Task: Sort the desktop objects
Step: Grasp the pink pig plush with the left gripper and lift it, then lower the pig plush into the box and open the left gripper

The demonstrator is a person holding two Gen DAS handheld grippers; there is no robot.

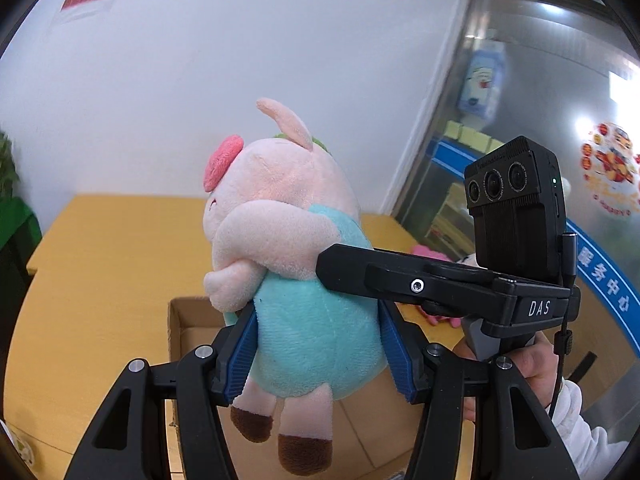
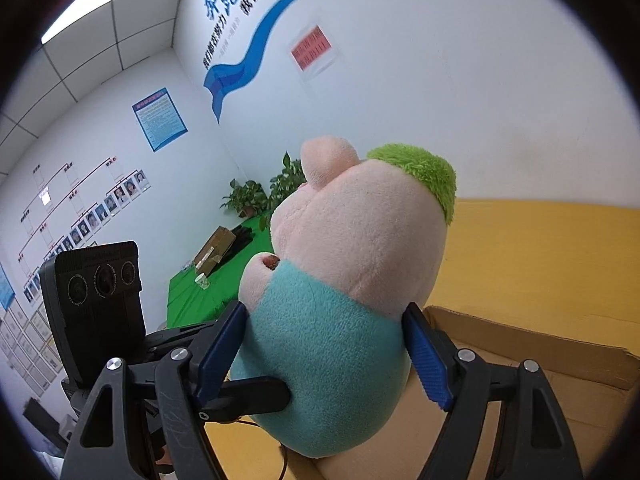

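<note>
Plush pig (image 1: 304, 312) — between both grippers (left (image 1: 320, 356), right (image 2: 328, 356)) — above box (image 2: 560, 356)

Pig toy (image 1: 304, 320) of soft matt plush; box (image 2: 540, 344) of plain cardboard; claw pads (image 2: 428, 364) of ribbed blue rubber.

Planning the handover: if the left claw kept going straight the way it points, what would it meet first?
The plush pig it already grips fills that line; beyond the pig, probably the white wall, though depth is unclear.

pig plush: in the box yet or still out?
Out. The pig plush is held in the air, upright, clamped at its teal belly by both the left gripper and right gripper, above the open cardboard box.
</note>
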